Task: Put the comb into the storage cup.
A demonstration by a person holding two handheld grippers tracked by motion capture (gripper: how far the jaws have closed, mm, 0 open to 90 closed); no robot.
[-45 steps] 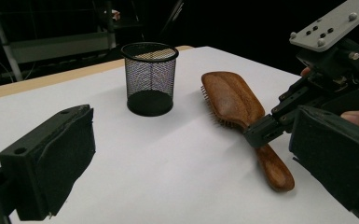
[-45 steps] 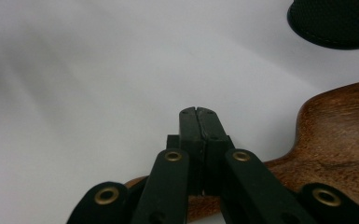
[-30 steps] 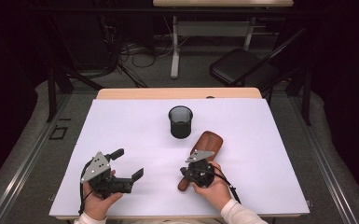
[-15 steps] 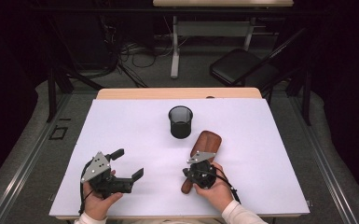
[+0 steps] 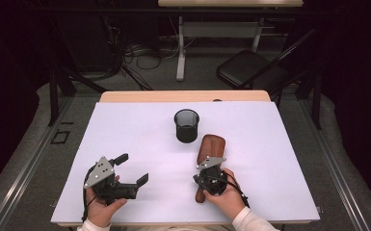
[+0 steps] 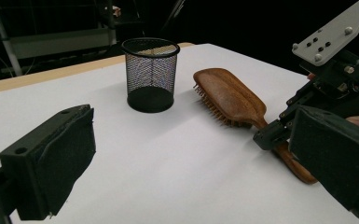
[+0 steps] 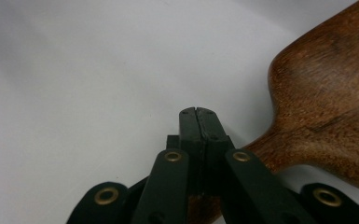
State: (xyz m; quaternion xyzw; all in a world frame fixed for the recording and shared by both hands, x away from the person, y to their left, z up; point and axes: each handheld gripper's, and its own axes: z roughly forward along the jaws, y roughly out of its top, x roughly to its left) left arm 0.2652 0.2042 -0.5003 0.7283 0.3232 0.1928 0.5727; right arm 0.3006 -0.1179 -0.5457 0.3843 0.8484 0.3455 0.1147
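A wooden paddle hairbrush (image 5: 211,146) lies bristles down on the white table cover, just right of a black mesh cup (image 5: 186,126). My right gripper (image 5: 208,168) sits over the brush's handle with its jaws pressed together. In the right gripper view the shut right gripper (image 7: 196,114) lies beside the neck of the brush (image 7: 326,107), and the handle runs underneath it. My left gripper (image 5: 133,168) is held at the front left, open and with nothing between its jaws. In the left gripper view the left gripper (image 6: 196,154) faces the cup (image 6: 150,74), the brush (image 6: 228,95) and the right gripper (image 6: 266,137).
The white cover (image 5: 125,130) spreads over most of the wooden table (image 5: 139,96). Beyond the far edge stand a dark chair (image 5: 250,72), a desk leg and floor cables.
My right gripper has shifted slightly to the right, and the brush's handle end has swung that way with it. The left gripper has stayed put.
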